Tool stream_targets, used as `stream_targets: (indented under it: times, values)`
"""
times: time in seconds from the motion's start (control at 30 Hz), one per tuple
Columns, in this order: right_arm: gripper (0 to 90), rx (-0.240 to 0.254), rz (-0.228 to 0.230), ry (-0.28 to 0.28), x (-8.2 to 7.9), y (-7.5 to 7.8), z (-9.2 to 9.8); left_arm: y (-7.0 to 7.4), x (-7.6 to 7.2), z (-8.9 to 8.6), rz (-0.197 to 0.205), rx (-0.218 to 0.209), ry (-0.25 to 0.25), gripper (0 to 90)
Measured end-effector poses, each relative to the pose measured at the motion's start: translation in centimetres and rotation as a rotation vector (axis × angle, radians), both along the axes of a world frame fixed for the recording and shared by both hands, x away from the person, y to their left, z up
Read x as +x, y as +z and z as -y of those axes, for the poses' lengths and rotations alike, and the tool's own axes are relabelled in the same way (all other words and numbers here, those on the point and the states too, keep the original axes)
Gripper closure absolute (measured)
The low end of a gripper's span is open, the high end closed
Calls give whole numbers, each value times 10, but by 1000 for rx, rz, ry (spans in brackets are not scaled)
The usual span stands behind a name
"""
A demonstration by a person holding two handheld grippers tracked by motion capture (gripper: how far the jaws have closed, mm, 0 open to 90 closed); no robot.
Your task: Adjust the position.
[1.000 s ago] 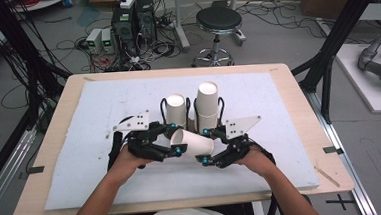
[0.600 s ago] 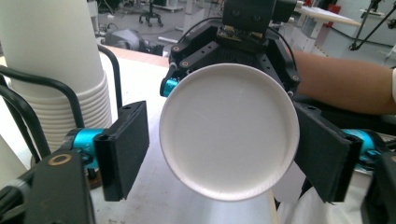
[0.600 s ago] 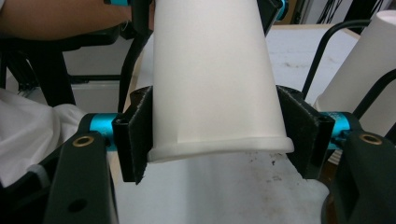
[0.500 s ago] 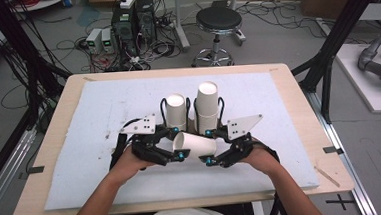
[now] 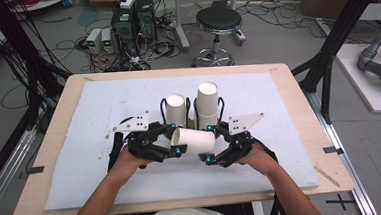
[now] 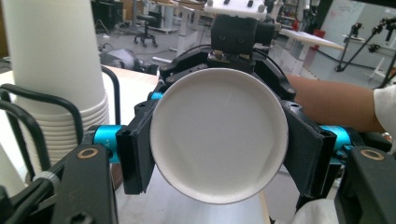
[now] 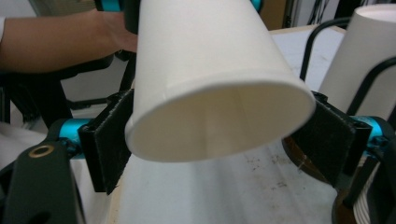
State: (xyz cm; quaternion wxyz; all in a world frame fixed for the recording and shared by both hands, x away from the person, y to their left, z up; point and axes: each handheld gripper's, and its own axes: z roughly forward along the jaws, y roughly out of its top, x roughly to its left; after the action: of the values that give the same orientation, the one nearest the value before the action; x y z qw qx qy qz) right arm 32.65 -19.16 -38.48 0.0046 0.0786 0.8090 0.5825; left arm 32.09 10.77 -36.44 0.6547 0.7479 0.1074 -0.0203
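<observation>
A white paper cup [image 5: 194,141] lies on its side in the air just above the mat, held between both grippers. My left gripper [image 5: 174,138] is shut on its base end; in the left gripper view the round closed base [image 6: 218,140] sits between my two black pads [image 6: 134,156]. My right gripper [image 5: 210,144] is shut on the mouth end, and the right gripper view looks into the open rim [image 7: 219,126], with a pad [image 7: 108,142] pressed against each side.
Two stacks of white cups stand in black wire holders just behind the grippers, a shorter one [image 5: 176,108] and a taller one [image 5: 207,102]. The white mat [image 5: 103,108] covers the wooden table [image 5: 298,96]. A stool [image 5: 218,23] and electronics stand beyond on the floor.
Both hands have shifted only slightly. The cup stays held sideways between the two grippers at about the same spot.
</observation>
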Motion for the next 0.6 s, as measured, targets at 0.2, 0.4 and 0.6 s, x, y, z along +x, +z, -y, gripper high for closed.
stream_targets:
  times: [0.2,0.4,0.6]
  values:
    - [301,8,23,28,0,3,6,-1,0,1,6,18,-25,355]
    - [341,-10,39,40,1,3,9,1,-1,3,23,56,27,241]
    - [350,-32,33,51,1,3,8,-2,-2,6,31,84,-12,265]
